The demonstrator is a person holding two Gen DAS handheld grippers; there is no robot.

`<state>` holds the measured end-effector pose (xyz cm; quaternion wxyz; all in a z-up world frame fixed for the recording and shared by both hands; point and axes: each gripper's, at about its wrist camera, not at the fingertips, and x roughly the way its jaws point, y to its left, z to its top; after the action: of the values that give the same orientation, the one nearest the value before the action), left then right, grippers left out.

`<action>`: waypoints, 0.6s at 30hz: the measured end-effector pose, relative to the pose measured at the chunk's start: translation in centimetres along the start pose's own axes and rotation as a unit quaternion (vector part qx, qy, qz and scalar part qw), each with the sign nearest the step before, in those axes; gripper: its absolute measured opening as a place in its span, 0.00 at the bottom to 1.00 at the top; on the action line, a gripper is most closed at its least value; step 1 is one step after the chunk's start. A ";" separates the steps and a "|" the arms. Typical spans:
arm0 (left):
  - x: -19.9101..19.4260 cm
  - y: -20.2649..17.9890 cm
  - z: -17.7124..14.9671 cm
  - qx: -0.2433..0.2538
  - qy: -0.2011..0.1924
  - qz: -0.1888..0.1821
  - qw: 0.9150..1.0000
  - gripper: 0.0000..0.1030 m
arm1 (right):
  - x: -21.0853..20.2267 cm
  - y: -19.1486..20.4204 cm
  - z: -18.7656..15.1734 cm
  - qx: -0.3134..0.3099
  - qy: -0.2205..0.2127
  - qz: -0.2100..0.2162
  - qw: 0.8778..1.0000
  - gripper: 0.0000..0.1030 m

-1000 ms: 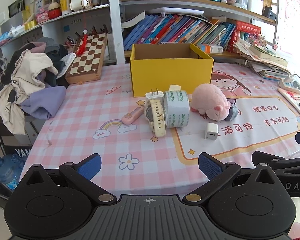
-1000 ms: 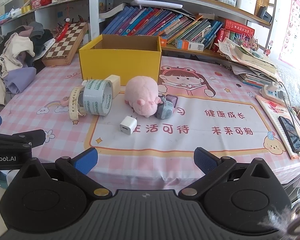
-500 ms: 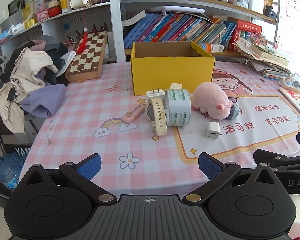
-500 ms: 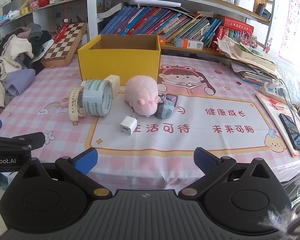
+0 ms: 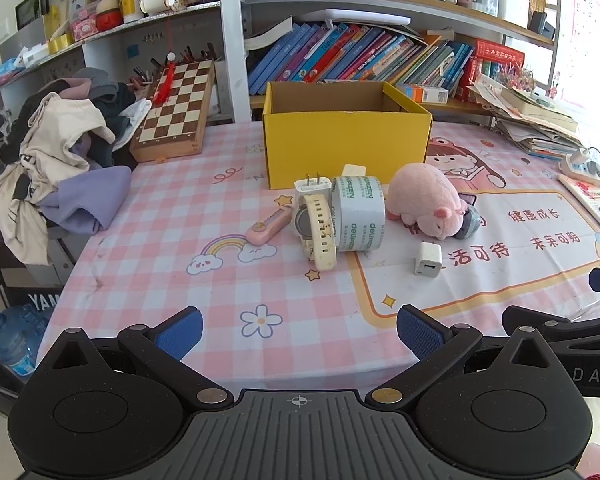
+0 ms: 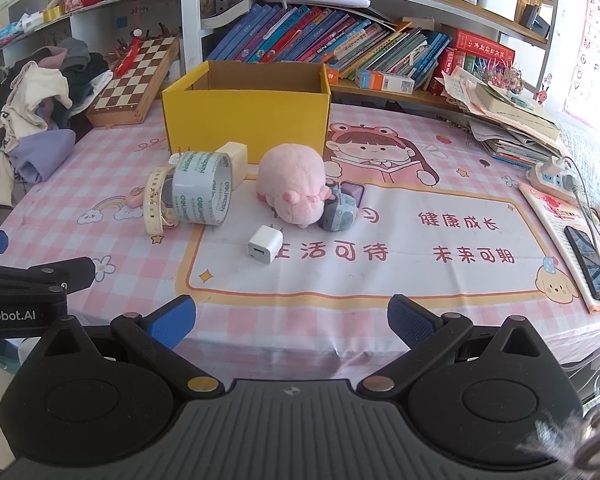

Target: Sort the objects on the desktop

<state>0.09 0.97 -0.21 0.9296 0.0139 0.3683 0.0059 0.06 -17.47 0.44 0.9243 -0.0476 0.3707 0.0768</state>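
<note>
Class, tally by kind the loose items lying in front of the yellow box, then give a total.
White plug chargers: 2
Tape roll: 1
Watch: 1
Pink plush toy: 1
Pink cutter: 1
Cream block: 1
Grey gadget: 1
Purple item, half hidden: 1
Total: 9

We look fwd from behind both claws, low at the desk's (image 5: 148, 240) near edge, facing the bookshelf (image 6: 340, 48). Left cam sits further left, right cam further right. Both views share the yellow box (image 5: 346, 148) (image 6: 246, 120), tape roll (image 5: 358, 218) (image 6: 202, 188) & pink plush (image 5: 426, 200) (image 6: 294, 184), mid-distance.
</note>
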 end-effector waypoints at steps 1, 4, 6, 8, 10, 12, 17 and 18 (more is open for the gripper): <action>0.0 0.0 0.0 0.000 0.001 0.000 1.000 1.00 | 0.0 0.0 0.0 0.000 0.001 0.000 1.000 1.00; 0.1 0.2 0.0 -0.002 0.002 -0.001 1.000 1.00 | 0.0 0.1 0.0 -0.001 0.000 0.000 1.000 1.00; 0.2 0.2 0.0 -0.003 0.003 -0.003 1.000 1.00 | 0.0 0.1 0.0 -0.001 -0.001 0.000 1.000 1.00; 0.2 0.2 0.0 -0.001 0.003 -0.002 1.000 1.00 | 0.0 0.2 0.0 0.000 0.000 -0.001 1.000 1.00; 0.2 0.2 0.0 0.000 0.004 -0.002 1.000 1.00 | 0.0 0.2 0.0 0.000 0.000 -0.002 1.000 1.00; 0.2 0.2 0.0 -0.001 0.006 -0.003 1.000 1.00 | 0.0 0.3 0.0 -0.001 0.001 -0.002 1.000 1.00; 0.3 0.3 0.0 -0.002 0.008 -0.005 1.000 1.00 | 0.1 0.1 0.0 0.005 0.007 0.005 1.000 1.00; 0.2 0.3 0.0 -0.002 0.007 -0.005 1.000 1.00 | 0.2 0.0 0.0 0.008 0.008 0.008 1.000 1.00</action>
<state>0.24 1.28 -0.40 0.9269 0.0096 0.3753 0.0020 0.15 -17.45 0.29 0.9211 -0.0384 0.3788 0.0807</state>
